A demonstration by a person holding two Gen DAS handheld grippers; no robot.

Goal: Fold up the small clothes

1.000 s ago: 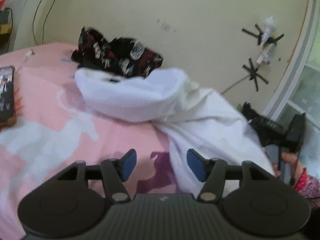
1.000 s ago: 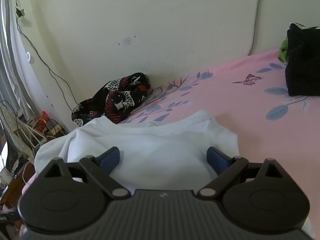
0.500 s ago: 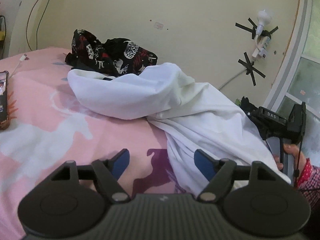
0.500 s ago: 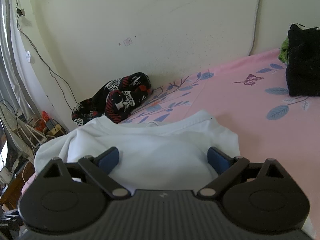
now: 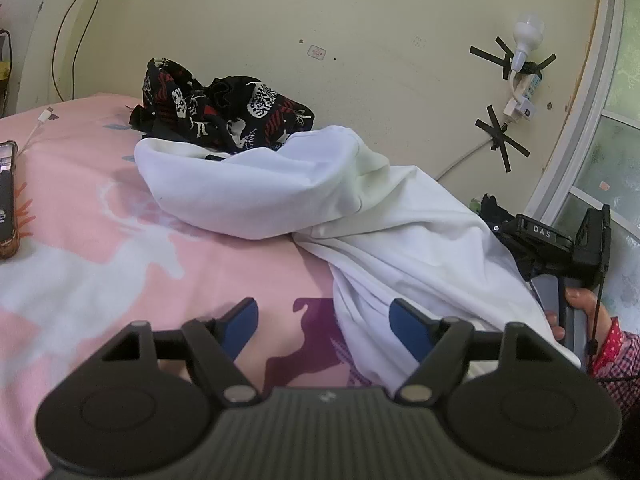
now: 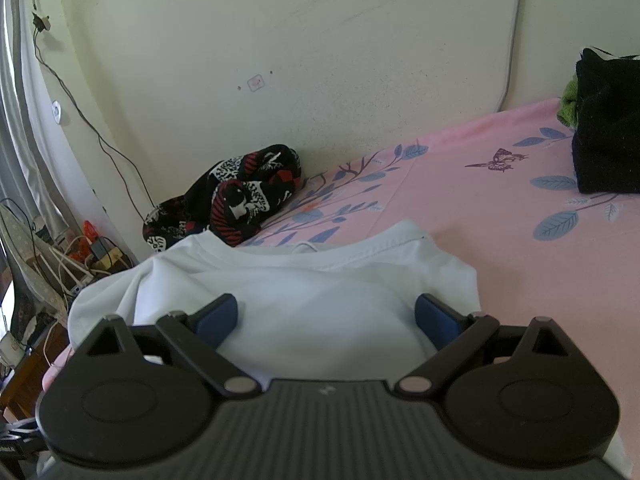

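The white shirt (image 5: 400,240) is seen right of centre, its near edge just inside the right pad of the left gripper (image 5: 324,326), whose jaws stand apart and empty, while the right gripper (image 6: 326,316), likewise spread wide, is set squarely over the cloth.

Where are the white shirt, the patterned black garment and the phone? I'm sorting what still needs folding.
white shirt (image 6: 320,304): right wrist view, chest panel below the collar.
patterned black garment (image 5: 224,116): left wrist view, middle of the heap.
phone (image 5: 5,196): left wrist view, screen.

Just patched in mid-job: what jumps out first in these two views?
The white shirt lies crumpled in a heap across the middle of the pink bedsheet, its collar toward the wall in the right wrist view. Behind it, against the wall, sits a bundle of black, red and white patterned clothes. Both the left gripper and right gripper are open, holding nothing.
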